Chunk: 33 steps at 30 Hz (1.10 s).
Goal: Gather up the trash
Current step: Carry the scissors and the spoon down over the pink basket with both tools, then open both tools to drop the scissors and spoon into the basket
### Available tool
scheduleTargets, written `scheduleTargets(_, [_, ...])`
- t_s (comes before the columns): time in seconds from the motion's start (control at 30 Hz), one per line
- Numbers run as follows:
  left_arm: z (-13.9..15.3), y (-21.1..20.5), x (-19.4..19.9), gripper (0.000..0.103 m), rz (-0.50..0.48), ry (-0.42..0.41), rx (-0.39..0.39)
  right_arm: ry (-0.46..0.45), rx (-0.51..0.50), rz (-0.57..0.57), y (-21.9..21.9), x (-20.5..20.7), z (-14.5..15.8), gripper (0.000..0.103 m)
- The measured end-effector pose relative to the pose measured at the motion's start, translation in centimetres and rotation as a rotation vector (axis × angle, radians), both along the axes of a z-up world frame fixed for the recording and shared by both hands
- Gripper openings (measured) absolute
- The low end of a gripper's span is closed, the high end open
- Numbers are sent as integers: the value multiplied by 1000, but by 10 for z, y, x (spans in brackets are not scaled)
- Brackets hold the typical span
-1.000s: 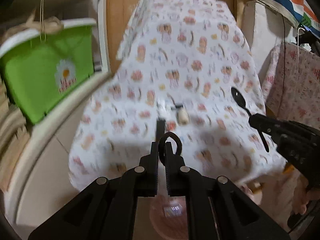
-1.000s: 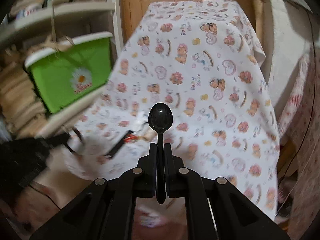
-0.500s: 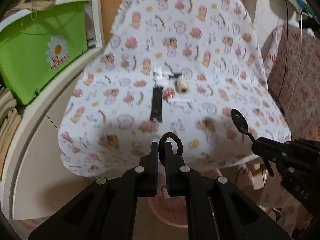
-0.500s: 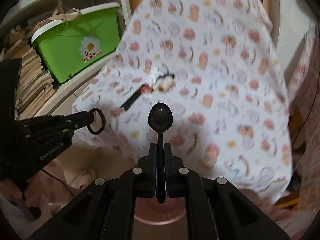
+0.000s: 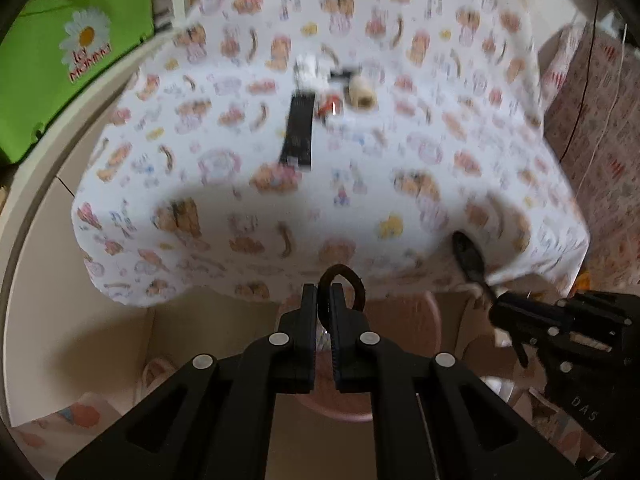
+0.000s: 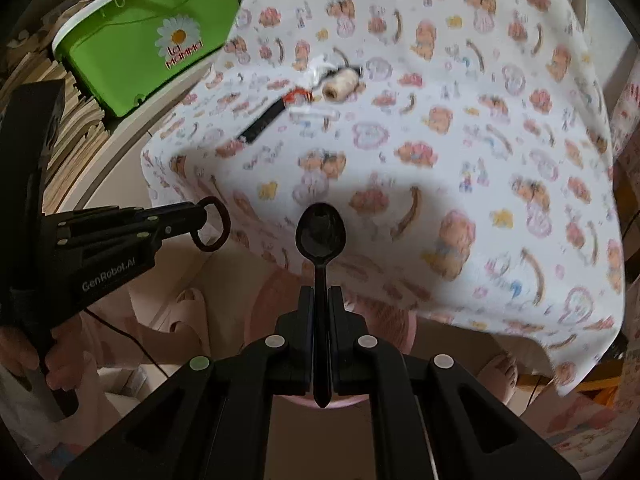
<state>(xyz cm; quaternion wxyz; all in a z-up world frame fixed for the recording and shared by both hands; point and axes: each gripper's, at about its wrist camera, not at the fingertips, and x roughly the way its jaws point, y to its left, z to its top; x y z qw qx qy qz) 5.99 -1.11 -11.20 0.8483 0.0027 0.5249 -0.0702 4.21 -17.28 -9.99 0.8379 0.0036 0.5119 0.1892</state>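
My left gripper (image 5: 323, 294) is shut on a dark hair tie (image 5: 347, 282), held in front of the table's near edge; it also shows in the right wrist view (image 6: 200, 216) with the hair tie (image 6: 212, 224). My right gripper (image 6: 321, 296) is shut on the handle of a black plastic spoon (image 6: 320, 236), bowl pointing forward; the spoon also shows in the left wrist view (image 5: 470, 258). A pink bin (image 5: 404, 312) sits on the floor below both grippers, mostly hidden. On the table lie a black strip (image 5: 298, 134), a cork-coloured roll (image 5: 362, 94) and small wrappers (image 5: 308, 72).
The table has a white cartoon-print cloth (image 6: 460, 128) hanging over its edges. A green box with a daisy (image 6: 152, 36) stands on a shelf at the left. Patterned fabric (image 5: 596, 120) hangs at the right. Stacked paper (image 6: 52, 100) fills the lower shelf.
Both grippers have drawn back and down from the table to its near edge, over the pink bin. Each keeps its hold on its item.
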Motion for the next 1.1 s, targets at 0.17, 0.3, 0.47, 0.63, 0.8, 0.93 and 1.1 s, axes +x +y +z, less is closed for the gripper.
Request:
scheduleTargets(0.17, [-24, -11, 1, 7, -32, 97, 38, 90, -13, -20, -5, 4, -22, 8])
scheduleTargets(0.3, [-35, -13, 4, 7, -26, 134, 33, 140, -32, -27, -6, 7, -38, 8])
scheduleTargets(0.47, [-50, -8, 9, 7, 4, 199, -11, 212, -38, -58, -9, 12, -59, 8])
scheduleTargets(0.63, [-63, -4, 12, 7, 24, 226, -4, 240, -89, -39, 1, 16, -80, 8])
scheduleTargets(0.8, [-82, -4, 12, 7, 37, 247, -3, 285, -119, -30, 12, 21, -108, 8])
scheduleTargets(0.93, [-92, -12, 18, 7, 14, 217, 40, 257, -169, -23, 21, 24, -122, 8])
scheduleTargets(1.1, [-106, -16, 22, 8, 12, 224, 96, 298, -179, -78, 21, 33, -140, 8])
